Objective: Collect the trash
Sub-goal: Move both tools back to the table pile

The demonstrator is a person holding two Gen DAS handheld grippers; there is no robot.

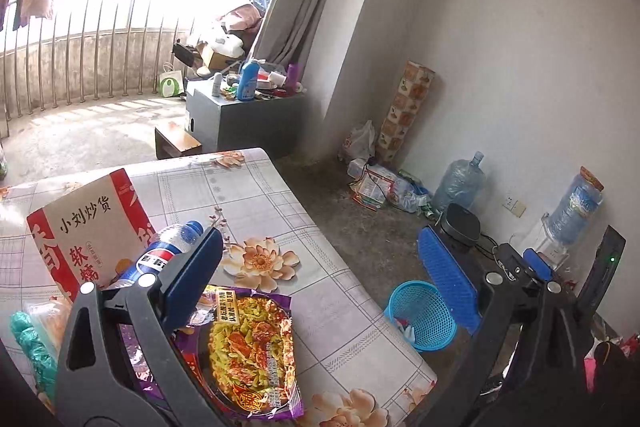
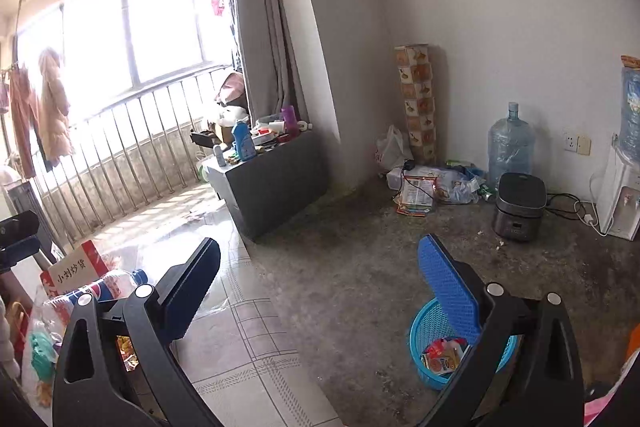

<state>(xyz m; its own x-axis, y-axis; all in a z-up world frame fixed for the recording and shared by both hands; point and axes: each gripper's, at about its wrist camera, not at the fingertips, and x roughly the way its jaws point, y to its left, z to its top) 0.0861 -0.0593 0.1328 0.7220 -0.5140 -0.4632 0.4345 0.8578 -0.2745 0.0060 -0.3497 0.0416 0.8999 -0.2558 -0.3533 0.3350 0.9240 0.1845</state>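
Observation:
A purple instant-noodle wrapper (image 1: 250, 351) lies flat on the table (image 1: 344, 307), under my left gripper's left finger. A Pepsi bottle (image 1: 166, 253) lies beside a red and tan snack box (image 1: 94, 227). My left gripper (image 1: 320, 287) is open and empty above the table's right edge. A blue mesh trash basket (image 1: 424, 315) stands on the floor beside the table and holds wrappers (image 2: 442, 355). My right gripper (image 2: 320, 299) is open and empty above the floor, its right finger over the basket (image 2: 424, 371). The bottle (image 2: 114, 285) and box (image 2: 76, 269) show at the left of the right wrist view.
A grey cabinet (image 2: 276, 183) with bottles on top stands by the balcony railing. Bags and wrappers (image 2: 424, 183) lie in the far corner by a tall patterned box. A large water jug (image 2: 510, 143), a rice cooker (image 2: 518, 207) and a water dispenser (image 2: 620, 187) line the wall.

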